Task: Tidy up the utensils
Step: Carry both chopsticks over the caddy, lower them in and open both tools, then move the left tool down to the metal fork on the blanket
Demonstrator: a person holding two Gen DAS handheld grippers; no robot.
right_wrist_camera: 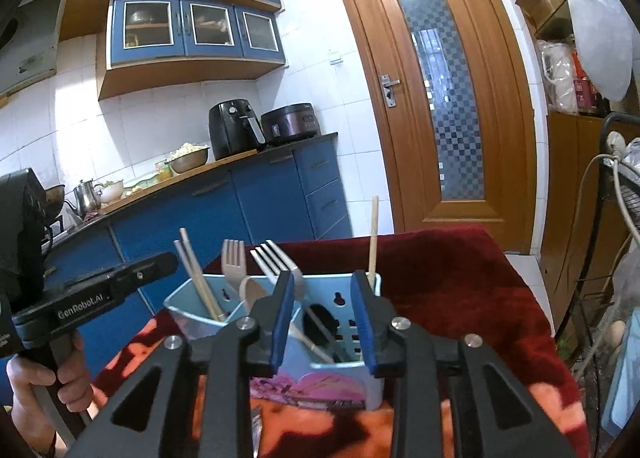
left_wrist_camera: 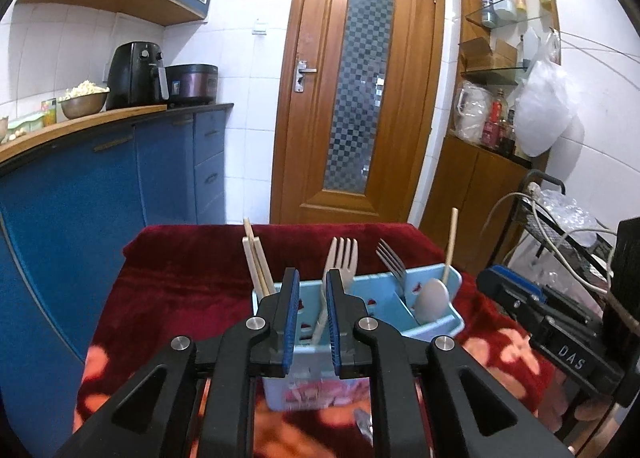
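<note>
We stand in a tiled kitchen with blue cabinets, a wooden door with a chequered glass pane, and a black air fryer on the counter. Before us is a table under a dark red plush cloth with orange flowers.

On that cloth, nearer its front edge than its far edge, stands the light blue plastic utensil caddy with divided compartments. At its left end a bundle of pale wooden chopsticks stands upright. A cream plastic fork rises from a middle compartment, a steel fork leans just to its right, and at the right end a grey-bowled spoon sits beside a single upright wooden stick.

Our left gripper hovers at the near side of the caddy, its blue pads a narrow gap apart and pressing on nothing; the cream fork's handle shows beyond that gap. Our right gripper hangs over the caddy's right half with its jaws clearly spread and nothing clamped; a steel handle lies in the compartment behind them. The hand gripping the left tool's handle shows at the right wrist view's left edge.
</note>
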